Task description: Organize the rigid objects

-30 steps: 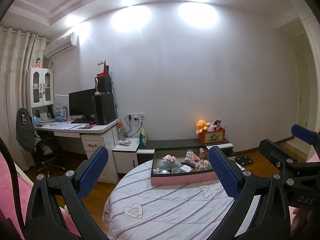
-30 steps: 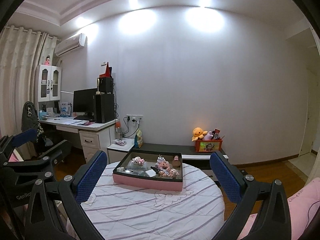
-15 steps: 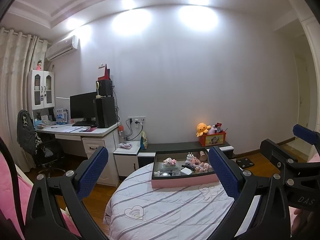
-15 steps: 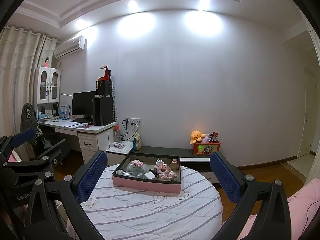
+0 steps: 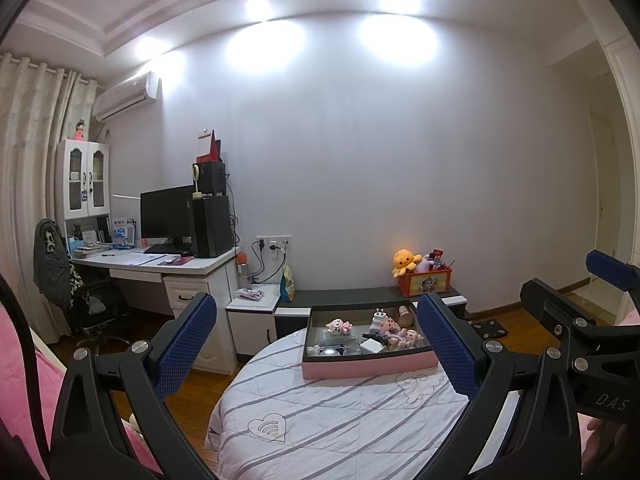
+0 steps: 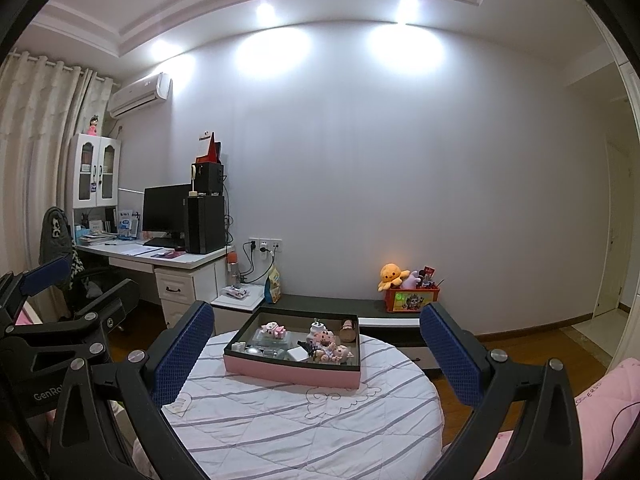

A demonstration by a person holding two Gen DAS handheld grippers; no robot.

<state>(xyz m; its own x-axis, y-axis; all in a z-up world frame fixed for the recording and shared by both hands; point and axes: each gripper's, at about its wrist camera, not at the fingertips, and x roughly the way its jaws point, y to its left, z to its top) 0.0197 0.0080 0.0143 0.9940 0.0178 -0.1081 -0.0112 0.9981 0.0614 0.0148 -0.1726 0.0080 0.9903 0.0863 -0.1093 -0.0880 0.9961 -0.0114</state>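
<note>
A pink box (image 5: 366,366) with a dark inside sits on the far part of a round table (image 5: 340,420) covered in a white striped quilt. It holds small pink figurines (image 5: 338,326), a white plug (image 5: 378,318), a brown bottle (image 5: 406,312) and several other trinkets. My left gripper (image 5: 316,312) is open and empty, short of the box. My right gripper (image 6: 316,310) is also open and empty, facing the same pink box (image 6: 288,372) from a little further right. Each gripper shows at the edge of the other's view.
A white desk (image 5: 160,264) with a monitor and a black tower stands at the left, with a draped chair (image 5: 60,272) beside it. A low dark bench (image 6: 332,302) behind the table carries a red toy bin (image 6: 412,300). Pink bedding (image 6: 600,400) lies at the lower right.
Both views have tilted up slightly, so the box and the room sit a bit lower in frame. Both grippers stay open and empty.
</note>
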